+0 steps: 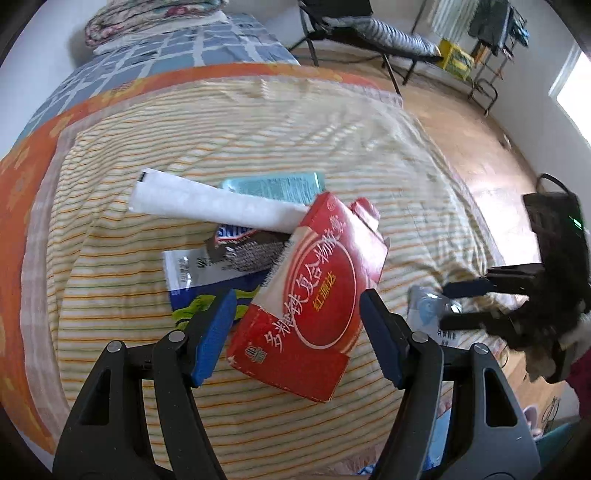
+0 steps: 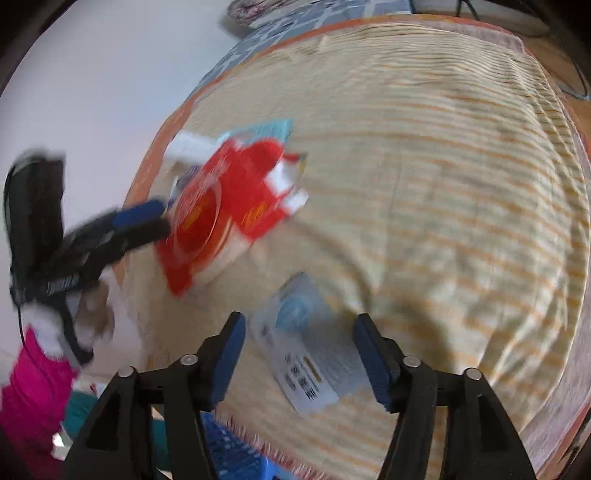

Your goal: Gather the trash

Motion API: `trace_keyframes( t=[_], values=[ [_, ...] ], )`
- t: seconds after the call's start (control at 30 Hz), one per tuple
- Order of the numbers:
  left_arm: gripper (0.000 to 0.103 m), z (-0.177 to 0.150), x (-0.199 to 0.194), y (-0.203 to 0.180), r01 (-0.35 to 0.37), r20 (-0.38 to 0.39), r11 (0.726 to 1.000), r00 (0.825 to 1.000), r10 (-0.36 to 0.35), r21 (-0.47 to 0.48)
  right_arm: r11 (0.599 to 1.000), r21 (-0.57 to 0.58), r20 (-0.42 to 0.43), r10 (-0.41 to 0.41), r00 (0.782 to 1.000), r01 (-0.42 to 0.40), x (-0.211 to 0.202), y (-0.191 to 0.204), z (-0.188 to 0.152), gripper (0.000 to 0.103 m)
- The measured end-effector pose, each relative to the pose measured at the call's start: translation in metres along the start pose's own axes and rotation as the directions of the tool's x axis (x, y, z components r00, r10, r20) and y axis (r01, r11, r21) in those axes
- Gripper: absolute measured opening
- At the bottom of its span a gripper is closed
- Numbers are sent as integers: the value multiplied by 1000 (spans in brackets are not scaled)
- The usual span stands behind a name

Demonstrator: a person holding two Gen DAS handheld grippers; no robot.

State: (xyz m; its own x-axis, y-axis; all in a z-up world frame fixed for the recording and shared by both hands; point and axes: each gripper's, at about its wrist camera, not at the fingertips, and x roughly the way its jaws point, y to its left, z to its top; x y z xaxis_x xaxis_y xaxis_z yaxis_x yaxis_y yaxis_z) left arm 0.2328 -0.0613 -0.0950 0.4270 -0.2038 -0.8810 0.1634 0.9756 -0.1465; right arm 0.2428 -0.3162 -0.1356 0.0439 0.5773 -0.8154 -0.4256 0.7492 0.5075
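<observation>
Striped bed (image 1: 258, 125) holds trash; both grippers' jaws are apart, left gripper (image 1: 297, 332) around the red box (image 1: 314, 291), which might slip and fall, right gripper (image 2: 299, 354) around a packet (image 2: 306, 354)

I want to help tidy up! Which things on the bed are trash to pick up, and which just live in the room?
Trash to collect:
- red box
- white paper roll
- teal packet
- brown snack wrapper
- blue-and-white packet

Just there:
- striped bedspread
- folded quilt
- folding chair
- yellow crate
</observation>
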Motion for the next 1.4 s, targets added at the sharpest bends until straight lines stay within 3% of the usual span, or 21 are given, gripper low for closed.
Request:
trace_keyframes(
  t=[0.1,0.23,0.33,0.4,0.63,0.83,0.9,1.03,1.13,1.23,1.4],
  values=[
    [71,-3,7,-7,0,-32,999,1000,2,49,993,-87,2,-78,997,78,3,19,-11,79],
    [71,-8,11,-17,-10,-59,994,998,16,104,954,-213,8,-212,977,209,16,43,-20,79],
    [71,-10,11,-23,-19,-64,991,998,28,132,907,-281,30,-317,948,312,24,56,-25,69],
    [78,-10,12,-26,-21,-71,990,997,31,142,864,-324,48,-391,919,385,28,63,-29,63],
    [83,-13,20,-47,-26,-92,976,995,47,217,891,-174,51,-417,908,419,14,41,-27,58],
    [87,-17,39,-74,-71,-121,940,986,117,333,937,-4,54,-347,936,348,-12,4,-28,59],
    [90,-19,44,-82,-90,-117,923,983,143,374,952,16,53,-308,950,307,-18,-5,-30,62],
    [94,-19,58,-88,-105,-125,904,977,171,415,955,9,49,-295,954,295,-23,-11,-34,64],
    [95,-19,68,-86,-102,-142,904,974,176,416,950,-11,48,-311,949,312,-24,-8,-41,65],
    [95,-16,66,-79,-89,-130,926,981,145,366,941,-31,45,-336,941,337,-10,6,-42,65],
    [94,-18,50,-73,-87,-84,945,989,119,315,921,-82,43,-378,925,380,13,40,-42,53]
  ],
)
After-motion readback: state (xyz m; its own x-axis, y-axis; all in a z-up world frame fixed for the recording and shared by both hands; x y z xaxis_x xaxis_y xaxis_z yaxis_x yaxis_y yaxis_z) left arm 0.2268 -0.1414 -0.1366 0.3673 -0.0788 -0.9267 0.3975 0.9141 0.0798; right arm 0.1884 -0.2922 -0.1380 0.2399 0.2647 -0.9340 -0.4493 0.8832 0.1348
